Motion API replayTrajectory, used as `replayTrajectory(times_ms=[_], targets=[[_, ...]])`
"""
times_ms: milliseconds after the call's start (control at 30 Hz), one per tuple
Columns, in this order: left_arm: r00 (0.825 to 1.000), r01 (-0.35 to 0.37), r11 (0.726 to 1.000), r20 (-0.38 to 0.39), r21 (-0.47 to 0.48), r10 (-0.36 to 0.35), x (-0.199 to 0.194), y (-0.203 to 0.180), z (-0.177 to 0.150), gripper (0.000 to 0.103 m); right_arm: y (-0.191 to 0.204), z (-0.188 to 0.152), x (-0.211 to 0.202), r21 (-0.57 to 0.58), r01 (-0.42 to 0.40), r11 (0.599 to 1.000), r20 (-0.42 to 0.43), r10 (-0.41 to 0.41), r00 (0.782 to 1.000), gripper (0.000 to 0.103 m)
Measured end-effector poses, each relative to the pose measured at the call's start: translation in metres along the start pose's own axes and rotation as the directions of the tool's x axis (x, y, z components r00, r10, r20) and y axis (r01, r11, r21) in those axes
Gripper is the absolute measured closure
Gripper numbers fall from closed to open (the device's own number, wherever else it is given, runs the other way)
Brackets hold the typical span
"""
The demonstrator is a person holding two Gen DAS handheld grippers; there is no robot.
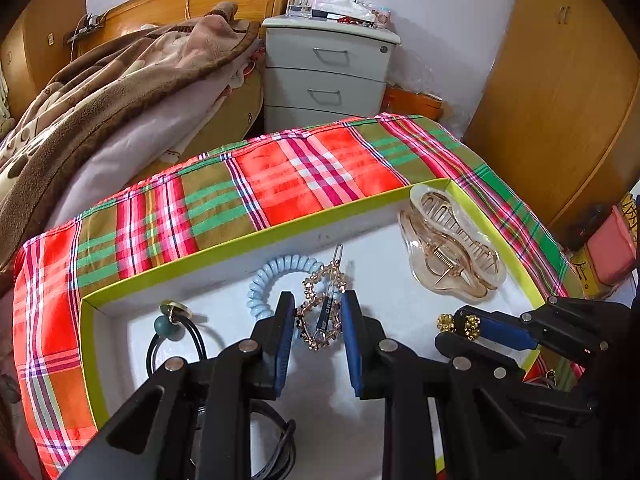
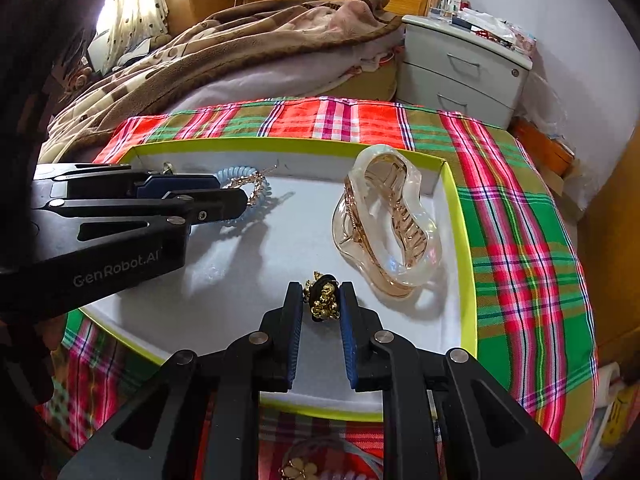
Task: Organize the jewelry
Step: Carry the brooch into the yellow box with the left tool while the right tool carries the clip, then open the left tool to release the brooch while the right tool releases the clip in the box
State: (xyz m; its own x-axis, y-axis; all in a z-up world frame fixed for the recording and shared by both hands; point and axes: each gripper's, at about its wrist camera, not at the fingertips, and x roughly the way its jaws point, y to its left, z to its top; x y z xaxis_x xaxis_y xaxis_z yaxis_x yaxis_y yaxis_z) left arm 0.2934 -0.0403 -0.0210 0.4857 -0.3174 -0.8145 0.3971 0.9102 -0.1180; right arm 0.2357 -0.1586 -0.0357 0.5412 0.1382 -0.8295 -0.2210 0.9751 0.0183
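A white tray with a lime-green rim (image 1: pixel 224 246) (image 2: pixel 466 240) lies on a plaid cloth. My left gripper (image 1: pixel 318 320) is closed around a gold beaded hair clip (image 1: pixel 320 312) over the tray floor; the clip also shows in the right wrist view (image 2: pixel 254 186). My right gripper (image 2: pixel 320 304) is closed around a black hair tie with gold beads (image 2: pixel 324 298), which shows beside its fingers in the left wrist view (image 1: pixel 460 325). A light-blue spiral hair tie (image 1: pixel 272 276), a translucent amber claw clip (image 1: pixel 448 240) (image 2: pixel 384 220) and a black hair tie with a green bead (image 1: pixel 170 330) lie in the tray.
The plaid cloth (image 1: pixel 280 176) covers a small table beside a bed with brown blankets (image 1: pixel 100 92). A grey drawer cabinet (image 1: pixel 326 76) stands behind. More hair accessories, one with a cream flower (image 2: pixel 300 470), lie on the cloth in front of the tray.
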Motion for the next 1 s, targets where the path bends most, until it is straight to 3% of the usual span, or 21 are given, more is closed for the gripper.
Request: replayTrajectory(times_ms=[300,467,767,1000], targets=[[1.0,-0.016,1.0,-0.004,0.008,0.016,-0.001,-0.005,-0.001,0.072,-0.002,0.0,-0.002,0.01,-0.015,1.0,0.013,0.015,1.0,0.083],[1.0,-0.024,1.0,0.0,0.008,0.024,-0.006,-0.006,-0.001,0.07,-0.003,0.001,-0.009,0.013,-0.027,1.0,0.032,0.027,0.999,0.072],[0.999,-0.025,1.0,0.026,-0.003,0.025,-0.023,-0.009,-0.003,0.065,-0.007,-0.004,-0.026,0.031,-0.035,0.999,0.073,0.033,0.997,0.072],[0.998,0.002,1.0,0.07,-0.016,0.0,-0.05,-0.016,-0.012,0.063,-0.034,-0.02,-0.06,0.105,-0.063,0.992,0.144,0.048,0.988,0.071]])
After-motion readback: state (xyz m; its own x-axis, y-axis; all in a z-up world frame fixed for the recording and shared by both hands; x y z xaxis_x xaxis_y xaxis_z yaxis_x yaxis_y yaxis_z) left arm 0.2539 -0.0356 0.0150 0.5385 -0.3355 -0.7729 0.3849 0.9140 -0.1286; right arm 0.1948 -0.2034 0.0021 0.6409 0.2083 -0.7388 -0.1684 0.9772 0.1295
